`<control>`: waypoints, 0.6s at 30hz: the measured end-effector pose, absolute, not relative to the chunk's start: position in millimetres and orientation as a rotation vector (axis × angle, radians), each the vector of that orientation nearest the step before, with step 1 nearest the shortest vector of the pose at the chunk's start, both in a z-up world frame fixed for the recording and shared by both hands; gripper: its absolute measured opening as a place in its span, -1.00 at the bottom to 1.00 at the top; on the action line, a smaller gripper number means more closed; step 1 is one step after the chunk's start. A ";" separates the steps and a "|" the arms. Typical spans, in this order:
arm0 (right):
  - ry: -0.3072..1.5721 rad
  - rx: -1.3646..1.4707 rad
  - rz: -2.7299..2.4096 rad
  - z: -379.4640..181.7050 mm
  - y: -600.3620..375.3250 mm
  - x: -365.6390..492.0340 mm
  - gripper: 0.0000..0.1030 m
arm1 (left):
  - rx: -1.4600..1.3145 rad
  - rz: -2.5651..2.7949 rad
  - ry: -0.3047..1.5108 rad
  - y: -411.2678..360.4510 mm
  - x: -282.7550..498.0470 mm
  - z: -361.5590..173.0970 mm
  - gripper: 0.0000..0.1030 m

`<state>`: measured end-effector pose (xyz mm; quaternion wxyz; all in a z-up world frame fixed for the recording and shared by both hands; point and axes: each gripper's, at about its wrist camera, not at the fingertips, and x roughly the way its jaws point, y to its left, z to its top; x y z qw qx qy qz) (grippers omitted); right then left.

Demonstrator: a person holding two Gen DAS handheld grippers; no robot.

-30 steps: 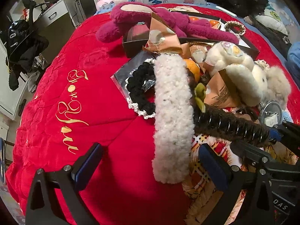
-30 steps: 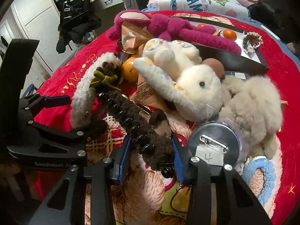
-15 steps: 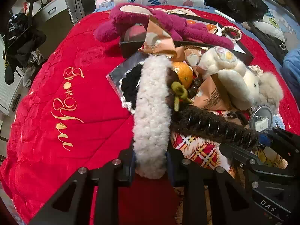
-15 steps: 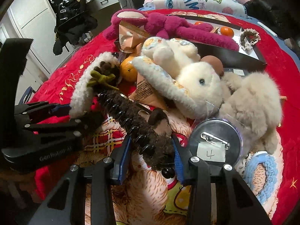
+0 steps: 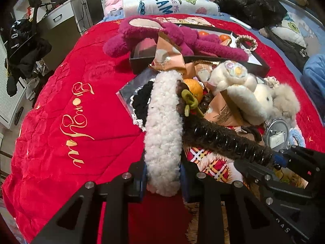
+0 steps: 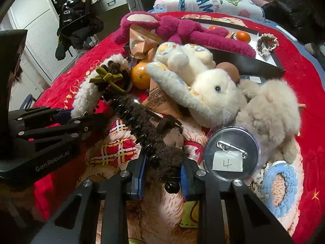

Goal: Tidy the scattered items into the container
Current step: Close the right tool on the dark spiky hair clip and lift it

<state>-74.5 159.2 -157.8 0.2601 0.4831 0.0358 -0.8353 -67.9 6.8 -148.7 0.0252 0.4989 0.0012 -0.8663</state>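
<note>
My left gripper (image 5: 162,174) is shut on the near end of a white fluffy hair band (image 5: 162,126), its pads pressed into the fleece. My right gripper (image 6: 162,172) grips a brown fuzzy claw clip (image 6: 146,126) with black teeth and an olive bow, and its jaws are closing tight on it. The two pieces cross each other on the red bedspread. Each tool shows in the other's view: the left gripper (image 6: 61,118) at the left, the right gripper (image 5: 280,160) at the right. The black tray (image 5: 258,65) stands behind the pile.
A magenta plush (image 5: 182,36) lies across the tray. Between tray and grippers are a cream plush rabbit (image 6: 213,85), an orange (image 6: 140,77), snack packets (image 5: 168,59) and a black scrunchie (image 5: 142,101). A round badge (image 6: 231,152) and a blue crochet ring (image 6: 284,179) lie right.
The left gripper went from wide open to shut on the white hair band. The right gripper stayed on the brown clip and pinched it tighter.
</note>
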 end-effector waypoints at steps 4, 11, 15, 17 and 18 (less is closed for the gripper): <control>0.070 1.293 -2.277 -152.3 161.4 -70.5 -0.50 | 1.520 -2.688 0.021 4.9 -67.8 -144.7 -0.47; -0.030 1.241 -2.322 -131.1 176.3 -62.5 -0.50 | 1.426 -2.739 0.086 -0.8 -61.7 -127.5 -0.47; -0.091 1.143 -2.350 -109.7 182.9 -53.4 -0.64 | 1.308 -2.798 0.058 4.4 -54.7 -109.1 -0.47; -0.106 1.097 -2.379 -97.2 183.4 -51.0 -0.71 | 1.284 -2.810 0.053 5.3 -53.3 -104.3 -0.47; -0.102 1.086 -2.387 -91.7 183.9 -49.5 -0.72 | 1.285 -2.811 0.062 4.6 -53.4 -103.6 -0.47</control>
